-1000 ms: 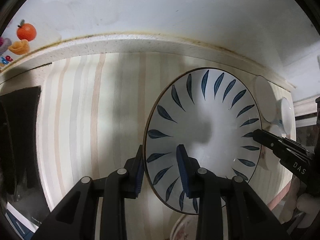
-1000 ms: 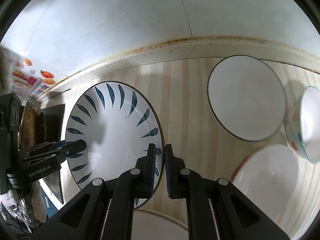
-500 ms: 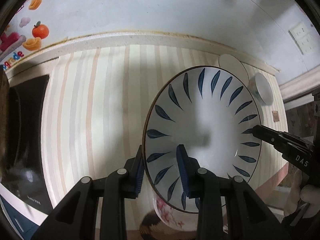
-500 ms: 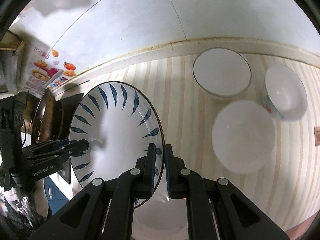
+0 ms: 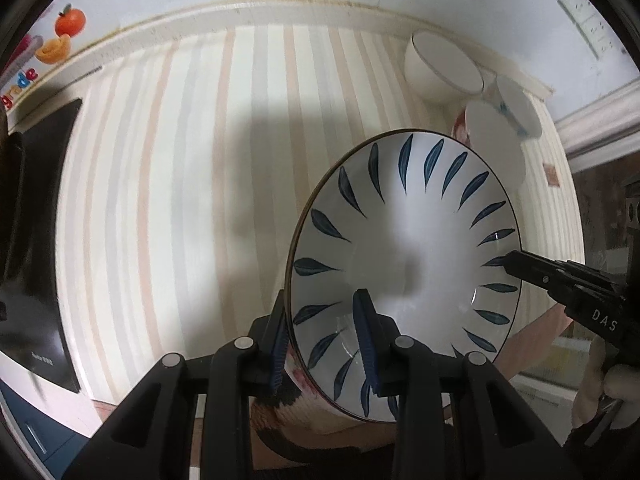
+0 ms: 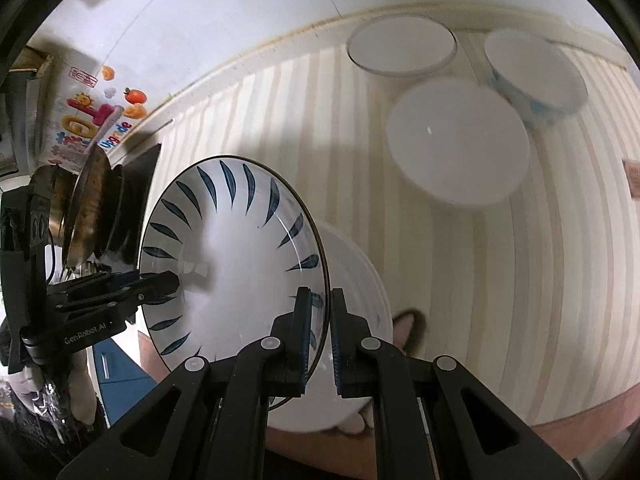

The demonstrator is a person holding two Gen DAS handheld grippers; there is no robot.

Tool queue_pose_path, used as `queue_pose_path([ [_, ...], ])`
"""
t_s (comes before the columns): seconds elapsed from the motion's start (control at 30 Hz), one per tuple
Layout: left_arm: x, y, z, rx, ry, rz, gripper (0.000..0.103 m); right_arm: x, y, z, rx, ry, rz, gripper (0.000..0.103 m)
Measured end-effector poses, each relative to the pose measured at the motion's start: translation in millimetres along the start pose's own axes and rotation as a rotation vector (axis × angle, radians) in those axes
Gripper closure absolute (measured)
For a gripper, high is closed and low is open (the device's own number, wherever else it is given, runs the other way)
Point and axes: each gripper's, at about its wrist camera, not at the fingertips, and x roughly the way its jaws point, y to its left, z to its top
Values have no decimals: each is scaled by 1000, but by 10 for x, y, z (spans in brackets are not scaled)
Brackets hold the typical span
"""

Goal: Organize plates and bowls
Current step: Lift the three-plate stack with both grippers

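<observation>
Two black grippers, left gripper (image 5: pixel 322 338) and right gripper (image 6: pixel 319 338), clamp opposite rims of the white blue-leaf ceramic plate (image 5: pixel 404 264), sharing its weight above the striped counter (image 5: pixel 192 184).

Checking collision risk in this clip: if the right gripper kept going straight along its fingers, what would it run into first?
The right gripper is shut on the rim of the blue-leaf plate. Straight ahead past its fingertips lies bare striped countertop, probably met first. The white bowl sits farther up and to the right, though fisheye depth is uncertain.
</observation>
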Motion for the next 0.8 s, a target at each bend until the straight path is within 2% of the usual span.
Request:
queue_pose_path([
  [0.33, 319, -113, -168, 17, 69, 27, 75, 222, -256, -322, 32, 54, -18, 93],
  [0.8, 568, -219, -117, 1, 99, 77, 75, 409, -342, -331, 26, 89, -10, 92],
])
